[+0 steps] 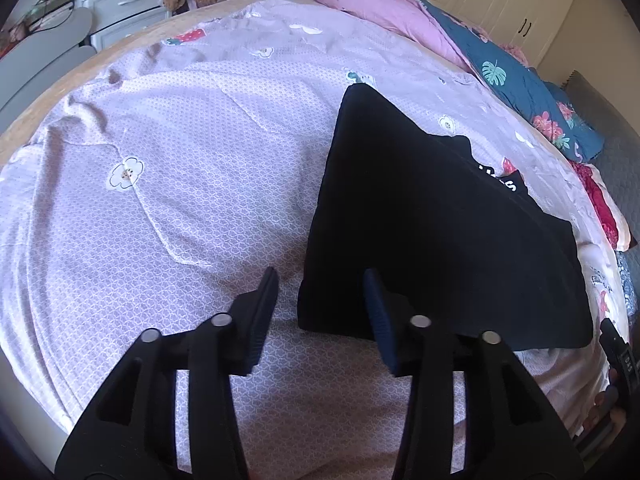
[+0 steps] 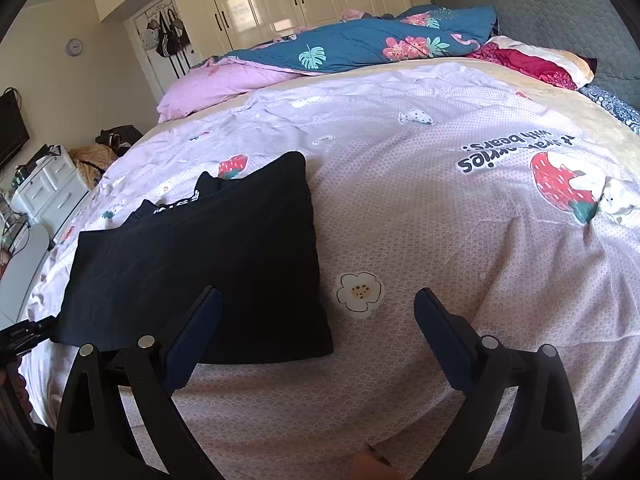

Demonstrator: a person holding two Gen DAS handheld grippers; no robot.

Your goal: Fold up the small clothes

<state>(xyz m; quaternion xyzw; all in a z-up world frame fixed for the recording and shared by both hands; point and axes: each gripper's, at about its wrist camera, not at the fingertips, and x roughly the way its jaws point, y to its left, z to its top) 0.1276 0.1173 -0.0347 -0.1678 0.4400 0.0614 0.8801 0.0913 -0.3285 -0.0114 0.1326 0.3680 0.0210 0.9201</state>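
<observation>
One folded black garment (image 1: 420,216) (white lettering peeking out) on the bedspread (image 1: 160,200); two grippers, left (image 1: 320,300) and right (image 2: 316,312), jaws spread empty.

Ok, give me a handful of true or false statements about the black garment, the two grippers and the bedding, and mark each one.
1. The black garment lies folded on the bedspread. True.
2. The left gripper is clamped on the garment. False: it is open, holding nothing, over the garment's near corner.
3. The right gripper is open. True.
4. The garment bears no print. False: white lettering shows at its far edge.
5. A white flower print shows between the right gripper's fingers. True.
6. The blue quilt covers the garment. False: it is bunched at the bed's far side, apart from it.
</observation>
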